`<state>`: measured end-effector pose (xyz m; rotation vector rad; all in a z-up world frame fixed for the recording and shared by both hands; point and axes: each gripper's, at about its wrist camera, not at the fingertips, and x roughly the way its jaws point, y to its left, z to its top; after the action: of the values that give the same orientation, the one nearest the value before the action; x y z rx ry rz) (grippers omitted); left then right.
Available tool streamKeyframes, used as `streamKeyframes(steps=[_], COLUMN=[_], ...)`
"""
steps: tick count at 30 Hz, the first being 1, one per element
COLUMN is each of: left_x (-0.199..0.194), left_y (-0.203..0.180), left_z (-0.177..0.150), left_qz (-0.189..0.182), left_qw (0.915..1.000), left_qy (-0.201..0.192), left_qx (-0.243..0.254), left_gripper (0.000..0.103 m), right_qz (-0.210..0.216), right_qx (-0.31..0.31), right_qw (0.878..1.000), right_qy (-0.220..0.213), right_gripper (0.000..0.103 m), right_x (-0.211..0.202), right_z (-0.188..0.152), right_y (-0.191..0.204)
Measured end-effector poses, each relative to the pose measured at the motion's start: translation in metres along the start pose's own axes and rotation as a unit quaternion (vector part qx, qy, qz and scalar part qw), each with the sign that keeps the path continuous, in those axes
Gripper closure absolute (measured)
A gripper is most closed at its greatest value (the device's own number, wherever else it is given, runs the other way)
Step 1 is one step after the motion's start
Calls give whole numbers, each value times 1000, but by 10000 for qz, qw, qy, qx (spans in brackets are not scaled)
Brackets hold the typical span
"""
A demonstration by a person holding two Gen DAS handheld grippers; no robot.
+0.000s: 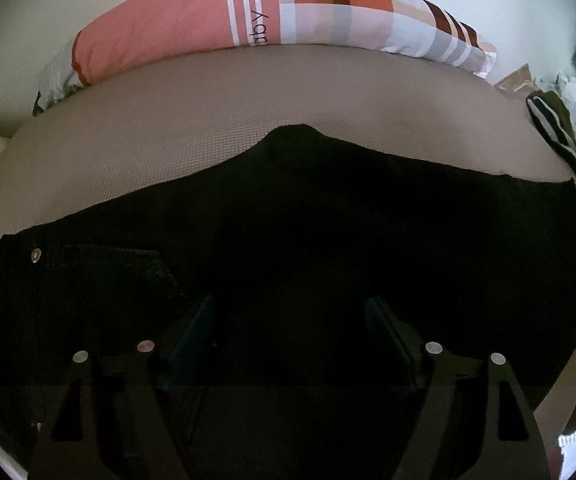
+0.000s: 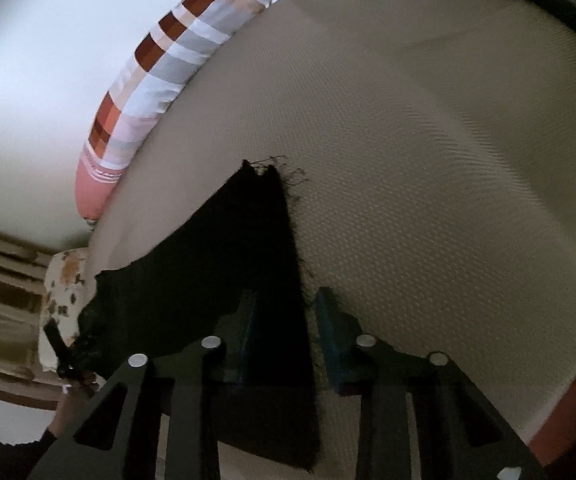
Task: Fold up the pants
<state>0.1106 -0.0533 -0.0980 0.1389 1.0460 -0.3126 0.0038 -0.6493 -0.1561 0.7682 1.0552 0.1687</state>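
Black pants (image 1: pixel 308 220) lie flat across a beige bed (image 1: pixel 207 120), waistband with a metal button at the left, legs running right. My left gripper (image 1: pixel 292 304) hovers low over the middle of the pants with its jaws wide apart and nothing between them. In the right wrist view the frayed leg hem of the pants (image 2: pixel 247 240) lies on the bed (image 2: pixel 428 160). My right gripper (image 2: pixel 288 300) has its blue pads either side of the hem edge with a gap between them, and I cannot tell if they pinch it.
A long pink and checked pillow (image 1: pixel 267 12) lies along the bed's far edge against a white wall. Striped and white clothes (image 1: pixel 568 136) are piled at the right. A floral cloth (image 2: pixel 63 292) hangs at the bed's left end.
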Motion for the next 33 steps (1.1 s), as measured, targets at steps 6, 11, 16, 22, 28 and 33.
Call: streamKeyframes(steps=[6, 11, 16, 22, 28, 33], left_x=[2, 3, 4, -5, -35, -53], left_y=[-2, -3, -2, 6, 28, 52], left_z=[2, 2, 2, 3, -8, -24], left_qz=[25, 42, 44, -266, -374, -407], left_qw=[10000, 10000, 9999, 9988, 9961, 9937], left_qy=[-24, -76, -140, -188, -608, -834], left_qx=[14, -16, -42, -362, -521, -623], left_gripper=[21, 21, 20, 20, 20, 20], right_qz=[93, -345, -598, -315, -78, 120], right_qx=[-240, -432, -311, -381, -711, -1016], right_qw=[9997, 9983, 9967, 9970, 9966, 9946], right_qy=[-57, -176, -457, -594, -401, -171], right_gripper=[92, 97, 98, 99, 99, 99], right_x=[21, 22, 10, -4, 15, 53], right_z=[12, 9, -3, -20, -41, -49], right_y=[15, 29, 54, 116, 206, 278])
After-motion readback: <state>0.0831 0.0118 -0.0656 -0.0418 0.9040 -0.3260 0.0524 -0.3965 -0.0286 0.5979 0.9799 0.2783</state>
